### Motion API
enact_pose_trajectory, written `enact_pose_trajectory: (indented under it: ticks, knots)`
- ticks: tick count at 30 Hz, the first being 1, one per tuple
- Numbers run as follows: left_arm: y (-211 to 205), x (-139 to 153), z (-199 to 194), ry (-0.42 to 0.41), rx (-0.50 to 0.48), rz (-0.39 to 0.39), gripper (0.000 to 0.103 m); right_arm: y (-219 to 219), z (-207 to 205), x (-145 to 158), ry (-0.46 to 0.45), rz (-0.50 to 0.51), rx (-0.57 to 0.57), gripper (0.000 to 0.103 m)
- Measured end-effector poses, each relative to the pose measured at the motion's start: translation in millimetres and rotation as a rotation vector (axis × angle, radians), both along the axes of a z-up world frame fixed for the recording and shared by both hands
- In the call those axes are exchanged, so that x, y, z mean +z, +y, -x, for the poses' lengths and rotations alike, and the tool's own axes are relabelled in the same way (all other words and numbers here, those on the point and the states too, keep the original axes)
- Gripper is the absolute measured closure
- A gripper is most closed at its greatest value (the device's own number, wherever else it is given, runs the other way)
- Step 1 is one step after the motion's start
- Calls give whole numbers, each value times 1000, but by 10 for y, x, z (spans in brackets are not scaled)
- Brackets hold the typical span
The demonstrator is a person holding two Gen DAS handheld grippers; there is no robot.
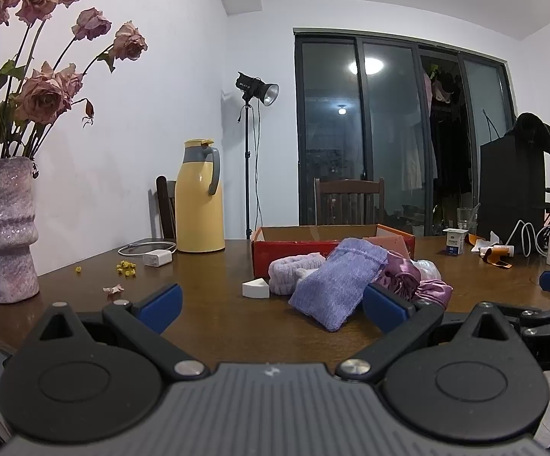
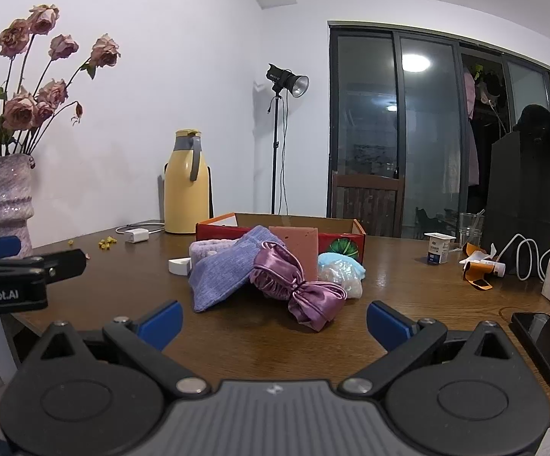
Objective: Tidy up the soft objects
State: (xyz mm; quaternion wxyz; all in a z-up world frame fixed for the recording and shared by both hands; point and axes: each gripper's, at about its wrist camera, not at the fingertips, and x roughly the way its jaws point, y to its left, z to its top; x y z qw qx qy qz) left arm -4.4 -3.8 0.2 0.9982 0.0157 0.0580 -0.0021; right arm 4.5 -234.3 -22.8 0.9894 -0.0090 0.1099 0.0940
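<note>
Left wrist view: left gripper (image 1: 271,306) jaws apart, empty, lavender pouch (image 1: 337,281) just ahead between them. Right gripper (image 2: 275,321) likewise spread, satin scrunchie (image 2: 299,285) ahead. Risk: snagging neighbouring pieces, since pile overlaps before red box (image 2: 233,228).

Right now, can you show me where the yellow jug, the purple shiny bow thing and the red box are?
Yellow jug (image 1: 198,205), left wrist view, middle of its body.
Purple satin scrunchie (image 2: 314,300), right wrist view, on its bow.
Red box (image 1: 294,252), left wrist view, front wall.
</note>
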Motion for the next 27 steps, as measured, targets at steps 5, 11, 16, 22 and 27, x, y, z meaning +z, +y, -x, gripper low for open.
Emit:
enact_pose_trajectory:
  ticks: [5, 11, 16, 22, 27]
  knots:
    - [3, 2, 2, 0, -1, 1, 0, 6, 0, -4, -2, 1, -1, 0]
    - [2, -3, -1, 4, 1, 4, 0, 8, 0, 0, -3, 1, -1, 0]
    - [2, 1, 2, 3, 0, 4, 0, 8, 12, -2, -11, 0, -4, 0]
    - [-1, 2, 1, 6, 1, 4, 0, 0, 10, -2, -12, -1, -4, 0]
    - [-3, 3, 4, 4, 0, 4, 0, -3, 8, -2, -11, 0, -2, 0]
